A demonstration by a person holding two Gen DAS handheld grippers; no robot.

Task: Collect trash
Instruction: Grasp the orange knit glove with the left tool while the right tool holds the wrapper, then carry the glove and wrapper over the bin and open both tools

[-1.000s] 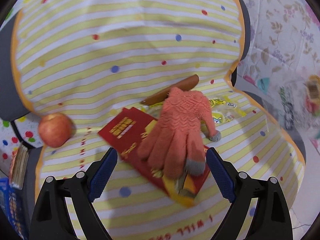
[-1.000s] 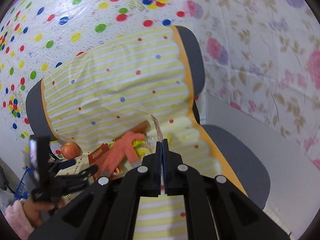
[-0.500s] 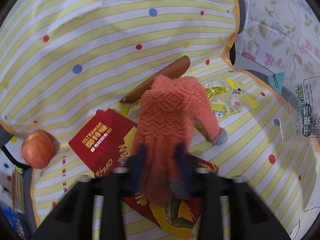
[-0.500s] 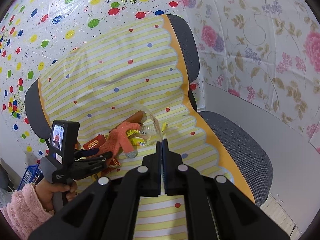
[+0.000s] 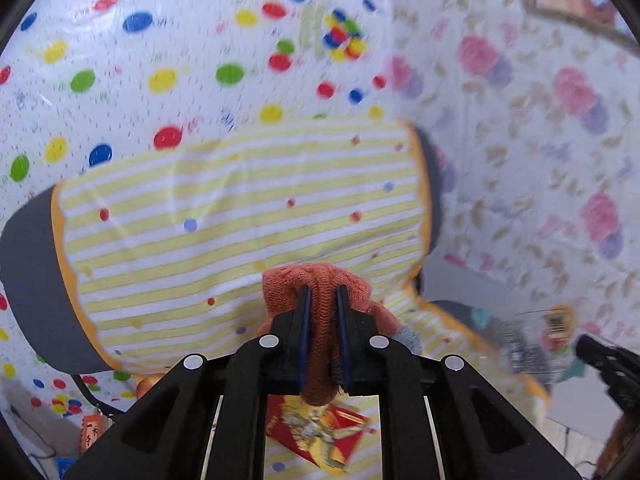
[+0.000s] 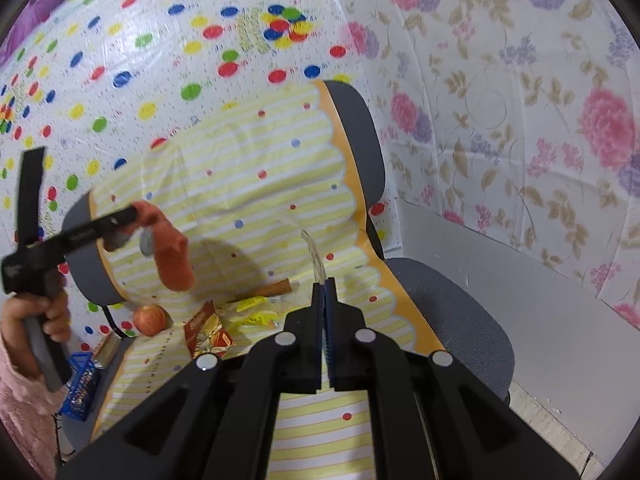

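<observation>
- Glove (image 6: 170, 250): orange-salmon knit, grey fingertips.
- Chair (image 6: 452, 320): grey.
- Chair cover (image 6: 248, 184): yellow and white stripes, red and blue dots, orange scalloped edge.
- Apple (image 6: 149, 320): red.
- Wrapper (image 6: 208, 330): red and gold.
- Wall sheet (image 6: 520, 92): pink and purple flowers.

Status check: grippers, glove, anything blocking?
Left gripper closing on orange glove, held above seat. Right gripper shut on clear plastic bag. Nothing blocking.

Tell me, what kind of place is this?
Probably a staged corner of a room: an office chair draped in a striped plastic cover, walls hung with dotted sheeting and floral sheeting.
</observation>
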